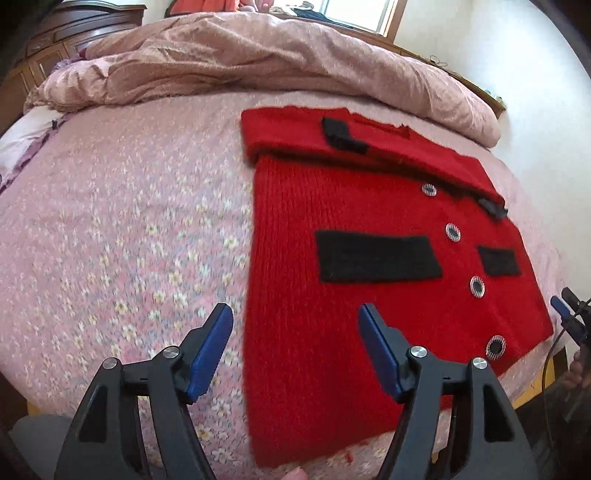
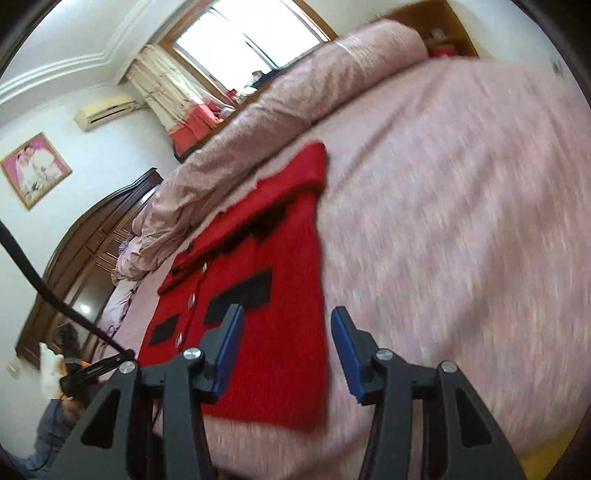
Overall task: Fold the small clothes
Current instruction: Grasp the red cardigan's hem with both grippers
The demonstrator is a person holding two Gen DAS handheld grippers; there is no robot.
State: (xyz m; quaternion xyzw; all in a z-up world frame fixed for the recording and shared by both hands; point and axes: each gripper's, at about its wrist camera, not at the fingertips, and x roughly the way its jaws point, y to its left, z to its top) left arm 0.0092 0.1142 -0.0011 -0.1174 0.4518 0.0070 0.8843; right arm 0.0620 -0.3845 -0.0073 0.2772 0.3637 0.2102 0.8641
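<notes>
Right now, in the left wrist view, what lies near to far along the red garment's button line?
Left gripper → lowest button → large black patch → folded red sleeve → rumpled duvet → window.

Left black two-finger gripper with blue pads (image 1: pixel 295 350) jaws apart, empty, right black blue-padded gripper (image 2: pixel 286 352) likewise parted, empty

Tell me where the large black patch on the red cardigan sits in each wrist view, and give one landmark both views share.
Left wrist view: the large black patch lies right of centre, on the red cardigan, beyond the open left gripper.
Right wrist view: the same patch lies left of centre, just past the open right gripper.
Shared landmark: the rolled pink quilt along the cardigan's far edge.
</notes>
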